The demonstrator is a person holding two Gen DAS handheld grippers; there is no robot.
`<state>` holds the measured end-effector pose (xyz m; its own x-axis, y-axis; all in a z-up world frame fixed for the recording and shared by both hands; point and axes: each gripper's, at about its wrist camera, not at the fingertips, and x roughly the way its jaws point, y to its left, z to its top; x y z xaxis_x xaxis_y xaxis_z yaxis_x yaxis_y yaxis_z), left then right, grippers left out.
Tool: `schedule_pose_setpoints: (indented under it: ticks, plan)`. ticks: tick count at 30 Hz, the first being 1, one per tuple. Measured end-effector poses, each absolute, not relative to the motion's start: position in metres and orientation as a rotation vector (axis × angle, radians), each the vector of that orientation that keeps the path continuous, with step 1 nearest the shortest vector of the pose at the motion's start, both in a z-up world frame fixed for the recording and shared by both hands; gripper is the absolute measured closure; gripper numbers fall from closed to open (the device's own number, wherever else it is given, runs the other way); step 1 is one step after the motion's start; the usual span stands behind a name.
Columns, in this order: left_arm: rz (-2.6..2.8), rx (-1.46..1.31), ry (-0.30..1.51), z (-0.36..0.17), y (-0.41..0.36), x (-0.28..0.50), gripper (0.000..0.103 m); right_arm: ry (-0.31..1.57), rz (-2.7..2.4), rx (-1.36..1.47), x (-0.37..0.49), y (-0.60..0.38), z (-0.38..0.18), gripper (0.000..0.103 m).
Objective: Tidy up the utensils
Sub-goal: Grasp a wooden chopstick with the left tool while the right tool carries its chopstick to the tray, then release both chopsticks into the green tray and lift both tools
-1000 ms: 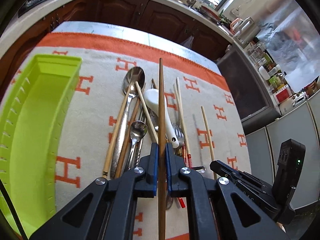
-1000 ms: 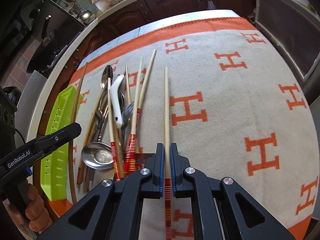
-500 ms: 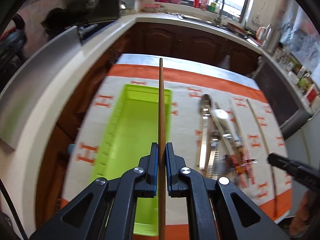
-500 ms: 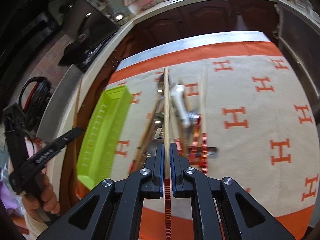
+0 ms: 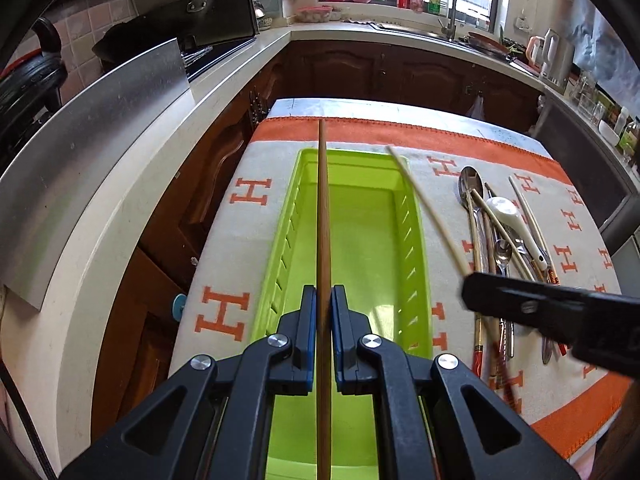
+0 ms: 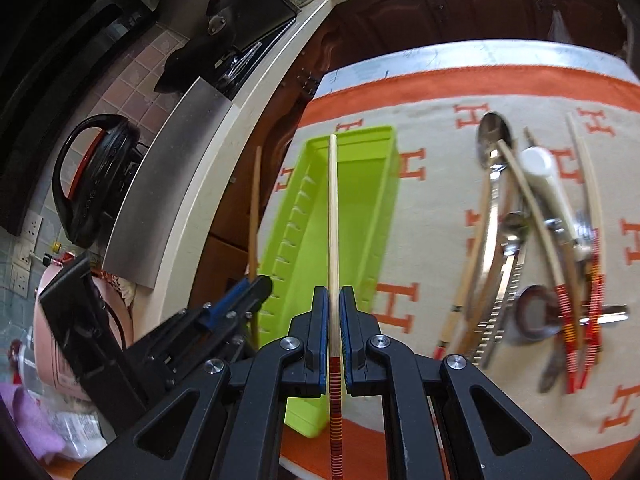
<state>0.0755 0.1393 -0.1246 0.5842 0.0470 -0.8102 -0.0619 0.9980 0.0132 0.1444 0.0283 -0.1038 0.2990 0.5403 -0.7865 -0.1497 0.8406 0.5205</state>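
My left gripper point(image 5: 323, 300) is shut on a dark brown chopstick point(image 5: 323, 216) and holds it lengthwise above the lime green tray point(image 5: 412, 240). My right gripper point(image 6: 333, 304) is shut on a pale chopstick point(image 6: 333, 208) with a red and yellow striped end, also above the green tray point(image 6: 384, 200). The right gripper point(image 5: 552, 312) and its pale chopstick point(image 5: 424, 208) show in the left wrist view over the tray's right wall. The left gripper point(image 6: 244, 296) shows in the right wrist view at the tray's left.
A pile of spoons, a white ceramic spoon point(image 5: 516, 224) and several chopsticks point(image 6: 572, 312) lies on the orange-and-cream cloth point(image 5: 240, 240) right of the tray. The table's left edge borders a gap and the kitchen counter point(image 5: 140, 184).
Both grippers have carried their chopsticks leftward from the utensil pile to above the green tray. The right gripper has come close beside the left one.
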Motion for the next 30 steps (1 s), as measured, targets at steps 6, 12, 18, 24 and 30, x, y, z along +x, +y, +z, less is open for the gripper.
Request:
schedule_pose_setpoints:
  ticks: [6,12,18,24,30]
  plan:
    - [0.052,-0.002,0.918,-0.122,0.145,0.080,0.093,1.197,0.427,0.431,0.164,0.054,-0.131,0.097]
    - [0.078,-0.019,0.894,-0.116,0.157,0.081,0.057,1.195,0.386,0.459,0.187,0.067,-0.149,0.096]
    - [0.118,-0.001,0.852,-0.103,0.159,0.076,0.027,1.202,0.371,0.431,0.194,0.069,-0.151,0.084]
    - [0.163,0.037,0.845,-0.096,0.155,0.069,0.020,1.190,0.366,0.388,0.184,0.057,-0.143,0.072]
    - [0.171,0.063,0.846,-0.089,0.144,0.059,0.018,1.174,0.358,0.373,0.168,0.034,-0.137,0.069]
